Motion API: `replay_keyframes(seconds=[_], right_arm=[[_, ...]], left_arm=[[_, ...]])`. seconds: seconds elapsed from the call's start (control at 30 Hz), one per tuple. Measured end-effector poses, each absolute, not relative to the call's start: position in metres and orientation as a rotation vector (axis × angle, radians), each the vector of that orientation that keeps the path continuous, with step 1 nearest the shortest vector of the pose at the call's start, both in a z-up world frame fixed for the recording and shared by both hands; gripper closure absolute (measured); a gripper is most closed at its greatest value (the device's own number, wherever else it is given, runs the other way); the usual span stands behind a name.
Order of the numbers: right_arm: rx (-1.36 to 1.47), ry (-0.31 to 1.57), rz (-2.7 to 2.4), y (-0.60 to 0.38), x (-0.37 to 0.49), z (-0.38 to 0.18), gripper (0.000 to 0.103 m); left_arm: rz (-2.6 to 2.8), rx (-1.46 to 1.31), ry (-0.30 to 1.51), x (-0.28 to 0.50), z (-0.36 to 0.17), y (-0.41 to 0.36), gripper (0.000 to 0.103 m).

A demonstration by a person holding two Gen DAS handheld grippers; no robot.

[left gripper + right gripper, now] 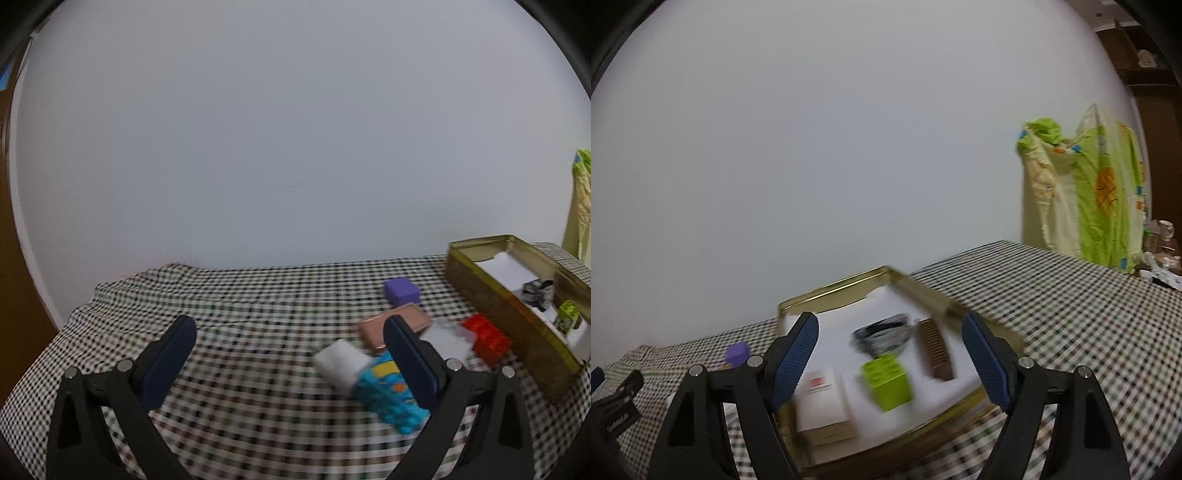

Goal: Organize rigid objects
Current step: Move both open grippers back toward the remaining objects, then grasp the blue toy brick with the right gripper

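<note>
The black-and-white checked cloth (258,302) covers the whole work surface, and everything here is placed relative to the shallow rectangular gold metal tin (491,295), lined with white, which sits on it. In the right wrist view the tin (820,295) lies directly ahead of the right gripper (890,354), whose blue-padded jaws stand spread wide with nothing between the pads; already inside the tin are a white card box (822,398), a brown ridged bar (934,350), a lime green block (888,380) and a black-and-white crumpled item (882,334).

Outside the tin, just beside its near long wall, lie the loose pieces: a blue patterned box with a white end (384,395), a pink flat slab (391,325), a red studded brick (487,339) and a small purple cube (400,290).

The left gripper (291,343) is also spread and empty. The blue box is probably its nearest target: it lies ahead and to the right, partly hidden behind the right-hand finger, its long axis running diagonally, white end pointing away from the tin. A grasp would likely go across its short sides, so the left hand, being the nearer, would need to shift toward the tin.
</note>
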State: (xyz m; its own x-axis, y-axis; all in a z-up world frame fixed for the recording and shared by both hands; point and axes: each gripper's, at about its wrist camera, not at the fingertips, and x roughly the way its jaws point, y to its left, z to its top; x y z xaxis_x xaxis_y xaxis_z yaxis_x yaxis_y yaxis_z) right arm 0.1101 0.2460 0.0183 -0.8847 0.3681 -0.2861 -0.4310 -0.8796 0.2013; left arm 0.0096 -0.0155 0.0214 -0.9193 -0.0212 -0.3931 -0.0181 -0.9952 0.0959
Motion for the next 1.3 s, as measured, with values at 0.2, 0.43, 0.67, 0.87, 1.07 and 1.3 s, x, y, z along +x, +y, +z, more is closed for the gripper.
replay_keyframes(seconds=[0.2,0.43,0.67,0.87,1.07,1.3], right_arm=[[-0.415,0.329,2.761,0.207,0.093,0.017,0.021],[-0.612,0.291,2.901,0.161,0.065,0.011,0.021],[-0.888,0.208,3.026,0.114,0.029,-0.002,0.021],[-1.11,0.106,3.054,0.083,0.008,-0.017,0.036],[-1.181,-0.028,3.069,0.063,0.003,-0.022,0.045],[-1.425,0.025,3.08,0.053,-0.001,-0.037,0.057]], left_arm=[[-3.008,0.674,-0.117,0.0,0.018,-0.042,0.001],[-2.942,0.763,-0.061,-0.015,0.011,-0.066,0.001],[-2.862,0.835,-0.043,-0.028,0.004,-0.081,0.001],[-2.804,0.882,-0.03,-0.03,0.001,-0.095,0.001],[-2.817,0.889,-0.066,-0.025,0.0,-0.09,0.001],[-2.82,0.902,-0.067,-0.027,0.0,-0.092,0.001]])
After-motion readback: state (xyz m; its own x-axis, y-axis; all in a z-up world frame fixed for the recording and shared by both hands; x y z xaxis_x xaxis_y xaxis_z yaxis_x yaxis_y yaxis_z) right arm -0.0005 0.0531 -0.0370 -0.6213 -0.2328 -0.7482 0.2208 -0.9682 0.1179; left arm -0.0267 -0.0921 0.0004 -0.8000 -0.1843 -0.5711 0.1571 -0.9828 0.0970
